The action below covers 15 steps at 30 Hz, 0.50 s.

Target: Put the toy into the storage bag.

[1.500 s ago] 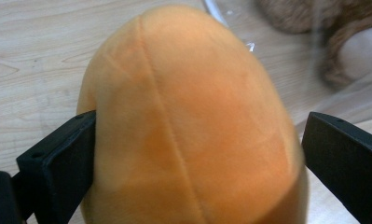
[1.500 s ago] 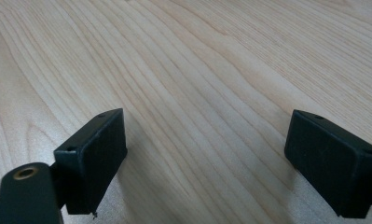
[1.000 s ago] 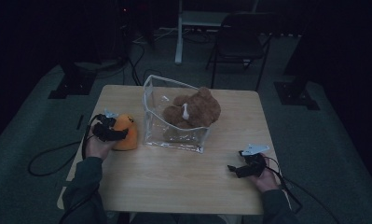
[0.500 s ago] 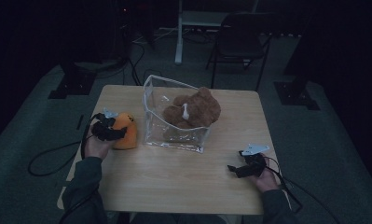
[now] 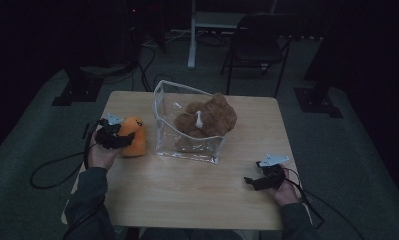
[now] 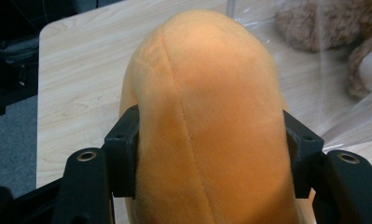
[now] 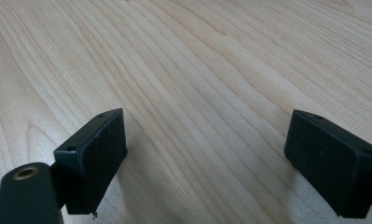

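Note:
An orange plush toy [image 5: 133, 135] stands on the left side of the wooden table [image 5: 187, 200], beside a clear plastic box [image 5: 187, 147]. My left gripper [image 5: 126, 137] grips it from the left. Its jaws have just been closing, and in the left gripper view both pads [image 6: 123, 149] press into the plush [image 6: 207, 107]. A brown teddy bear [image 5: 209, 117] lies in the box, also showing through its wall in the left gripper view [image 6: 323, 28]. My right gripper [image 5: 249, 181] rests at the table's front right, open, with bare wood between its pads [image 7: 99, 154].
The clear box's rim [image 5: 182, 90] rises well above the table at its middle back. A folding chair [image 5: 257, 45] and stand bases on the floor sit beyond the table. Cables trail from both grippers over the table edges.

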{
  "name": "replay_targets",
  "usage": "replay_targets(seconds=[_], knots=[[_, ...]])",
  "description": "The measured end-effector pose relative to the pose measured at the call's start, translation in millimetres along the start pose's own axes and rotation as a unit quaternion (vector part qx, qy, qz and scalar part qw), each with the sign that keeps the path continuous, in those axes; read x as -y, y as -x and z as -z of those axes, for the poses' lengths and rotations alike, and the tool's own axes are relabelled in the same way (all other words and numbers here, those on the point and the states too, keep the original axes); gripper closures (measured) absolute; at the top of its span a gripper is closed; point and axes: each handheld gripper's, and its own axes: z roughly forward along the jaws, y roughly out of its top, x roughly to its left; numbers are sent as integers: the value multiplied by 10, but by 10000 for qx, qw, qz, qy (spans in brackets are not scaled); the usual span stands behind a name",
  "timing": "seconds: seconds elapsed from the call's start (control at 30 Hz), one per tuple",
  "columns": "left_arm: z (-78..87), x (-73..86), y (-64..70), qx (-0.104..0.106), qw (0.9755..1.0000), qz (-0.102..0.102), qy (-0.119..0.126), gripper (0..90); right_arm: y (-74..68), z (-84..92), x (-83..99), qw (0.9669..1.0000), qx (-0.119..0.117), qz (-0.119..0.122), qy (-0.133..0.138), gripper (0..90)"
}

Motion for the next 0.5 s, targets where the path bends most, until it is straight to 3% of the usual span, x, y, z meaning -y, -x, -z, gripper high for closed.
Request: replay_targets(seconds=[0.5], knots=[[224,-156,32,-35,9992,-77,394,377,0,0,0,10000,1,3,4,121]])
